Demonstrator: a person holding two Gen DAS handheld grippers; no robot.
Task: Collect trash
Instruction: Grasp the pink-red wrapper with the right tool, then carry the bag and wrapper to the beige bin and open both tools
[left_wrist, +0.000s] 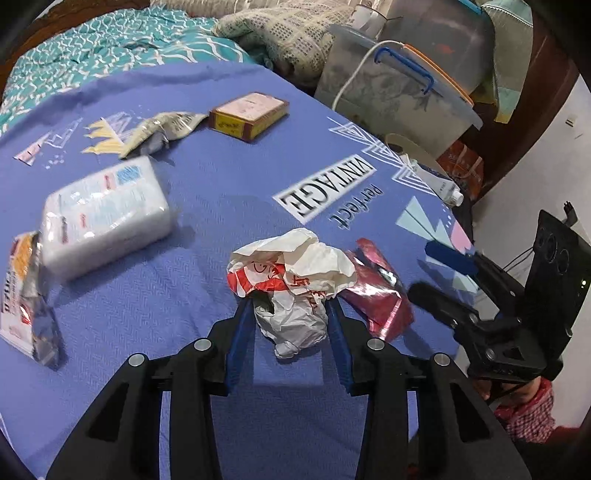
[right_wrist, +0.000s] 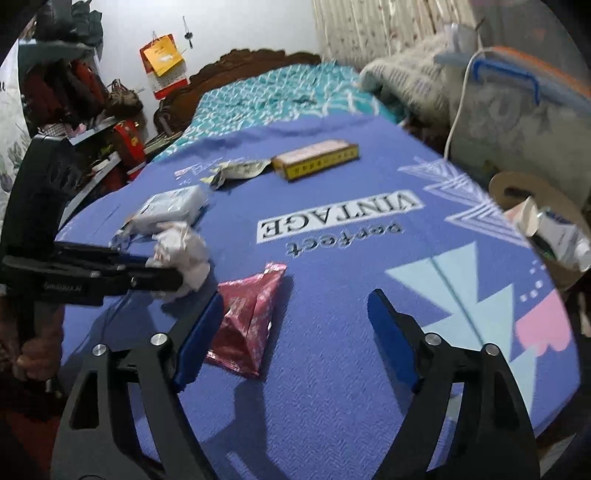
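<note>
A crumpled white and red paper wrapper (left_wrist: 295, 280) sits between the blue pads of my left gripper (left_wrist: 290, 306), which is closed on it just above the blue cloth. It also shows in the right wrist view (right_wrist: 183, 254), held by the left gripper (right_wrist: 162, 275). A red foil packet (left_wrist: 376, 299) lies flat just right of it. My right gripper (right_wrist: 295, 314) is open and empty, with the red packet (right_wrist: 251, 317) beside its left pad (right_wrist: 199, 339). It shows at the right edge of the left wrist view (left_wrist: 424, 269).
On the blue "VINTAGE" cloth (left_wrist: 229, 177) lie a white tissue pack (left_wrist: 107, 214), a yellow box (left_wrist: 247, 114), a silver wrapper (left_wrist: 162, 129) and a printed packet (left_wrist: 26, 291). A plastic storage bin (left_wrist: 402, 85) and a tube (left_wrist: 439, 181) stand past the right edge.
</note>
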